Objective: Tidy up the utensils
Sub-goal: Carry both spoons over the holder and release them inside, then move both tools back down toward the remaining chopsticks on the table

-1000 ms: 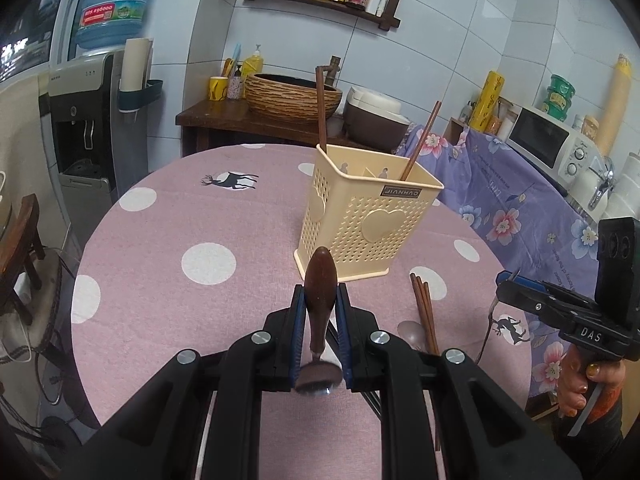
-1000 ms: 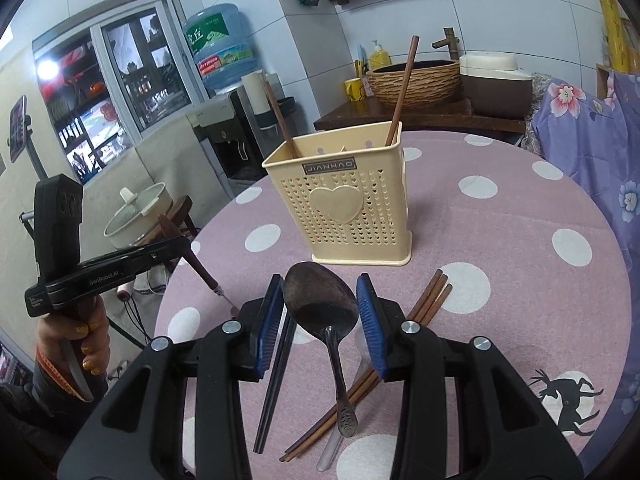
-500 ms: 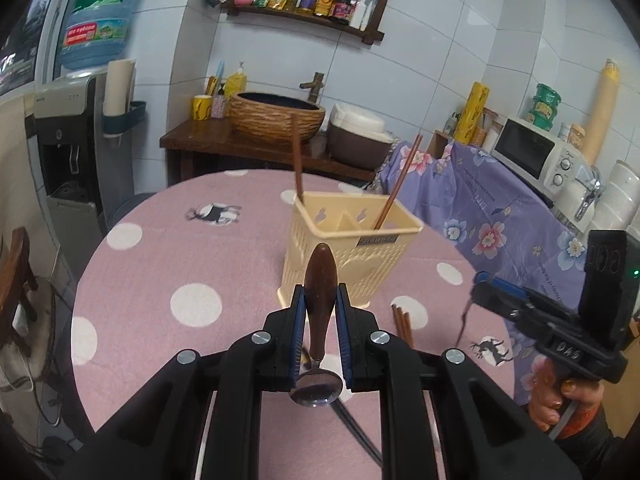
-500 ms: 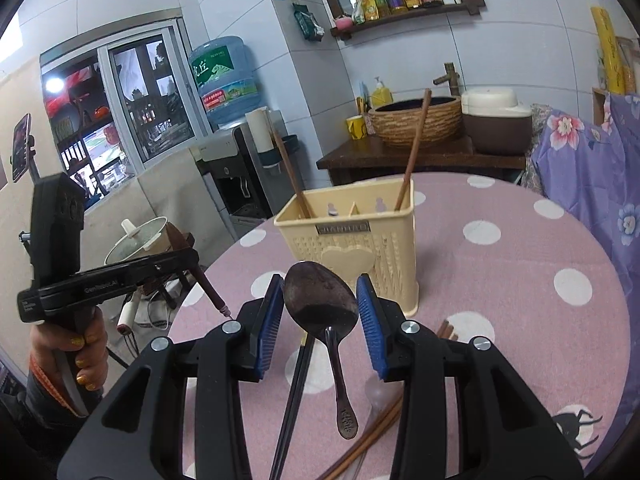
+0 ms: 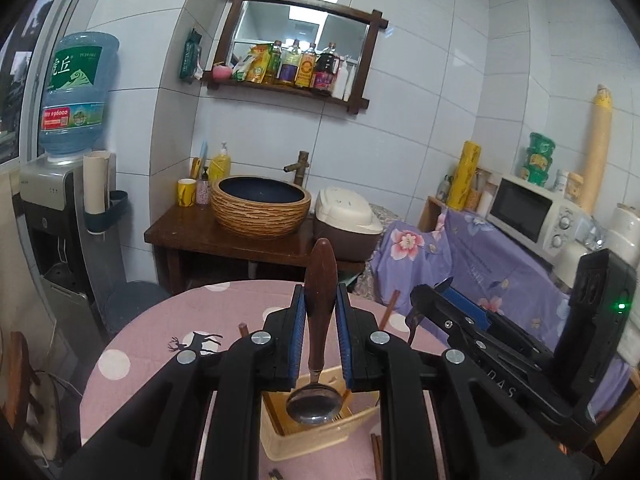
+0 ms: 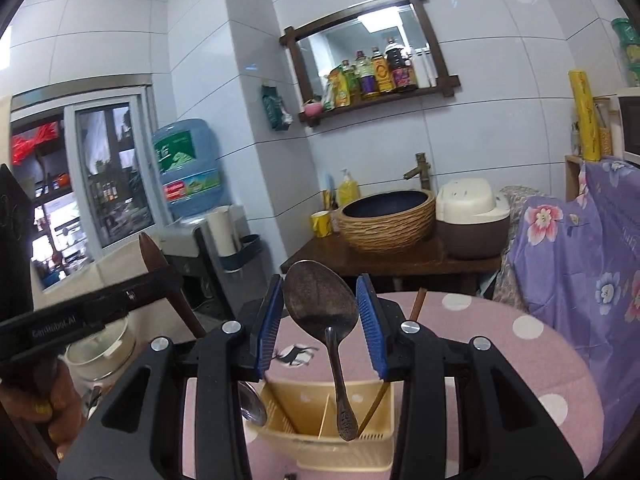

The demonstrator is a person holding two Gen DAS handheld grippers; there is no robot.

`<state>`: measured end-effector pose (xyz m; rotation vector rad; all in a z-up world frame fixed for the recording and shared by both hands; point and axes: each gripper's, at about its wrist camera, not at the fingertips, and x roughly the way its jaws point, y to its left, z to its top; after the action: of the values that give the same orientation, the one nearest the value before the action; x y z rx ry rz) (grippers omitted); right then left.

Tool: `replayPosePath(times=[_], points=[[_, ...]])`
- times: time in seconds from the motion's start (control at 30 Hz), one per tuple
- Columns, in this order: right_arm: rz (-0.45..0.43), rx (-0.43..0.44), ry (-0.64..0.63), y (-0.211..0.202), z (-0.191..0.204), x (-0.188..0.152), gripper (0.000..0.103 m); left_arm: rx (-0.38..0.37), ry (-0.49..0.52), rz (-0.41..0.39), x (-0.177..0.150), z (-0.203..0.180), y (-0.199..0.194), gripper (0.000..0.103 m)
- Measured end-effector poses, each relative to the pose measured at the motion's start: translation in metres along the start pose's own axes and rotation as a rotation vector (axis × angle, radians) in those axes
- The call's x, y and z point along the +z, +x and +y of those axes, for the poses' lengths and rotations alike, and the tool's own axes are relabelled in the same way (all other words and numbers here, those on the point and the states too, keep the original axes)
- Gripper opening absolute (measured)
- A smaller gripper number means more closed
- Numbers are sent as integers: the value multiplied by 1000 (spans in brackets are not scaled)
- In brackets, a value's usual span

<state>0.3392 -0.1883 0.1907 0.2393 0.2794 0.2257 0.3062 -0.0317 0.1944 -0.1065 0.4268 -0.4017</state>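
My left gripper [image 5: 320, 304] is shut on a wooden-handled spoon [image 5: 319, 304], handle up, its metal bowl [image 5: 313, 404] hanging over the cream utensil holder [image 5: 316, 436]. My right gripper [image 6: 320, 300] is shut on a metal spoon [image 6: 320, 304] by its bowl, the handle [image 6: 344, 412] hanging down into the holder [image 6: 320, 432]. The left spoon's bowl also shows in the right wrist view [image 6: 252, 404] at the holder's left side. A brown chopstick [image 6: 418, 302] stands in the holder. The right gripper also shows in the left wrist view [image 5: 432, 312].
The holder stands on a round pink polka-dot table [image 6: 532, 360]. Chopsticks [image 5: 376, 456] lie on the table beside the holder. Behind are a wooden stand with a basin [image 5: 260, 212], a water dispenser [image 5: 48, 208] and a purple floral cloth [image 5: 492, 256].
Both grippers have risen and moved over the holder, tilting up toward the wall. The spoons now hang over or into the holder, which was farther ahead before.
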Motion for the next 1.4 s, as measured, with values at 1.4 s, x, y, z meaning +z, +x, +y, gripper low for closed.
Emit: replayPosePath(times=[1.4], points=[[448, -312, 33, -39, -60, -203, 61, 107, -34, 333, -205, 33, 2, 46]])
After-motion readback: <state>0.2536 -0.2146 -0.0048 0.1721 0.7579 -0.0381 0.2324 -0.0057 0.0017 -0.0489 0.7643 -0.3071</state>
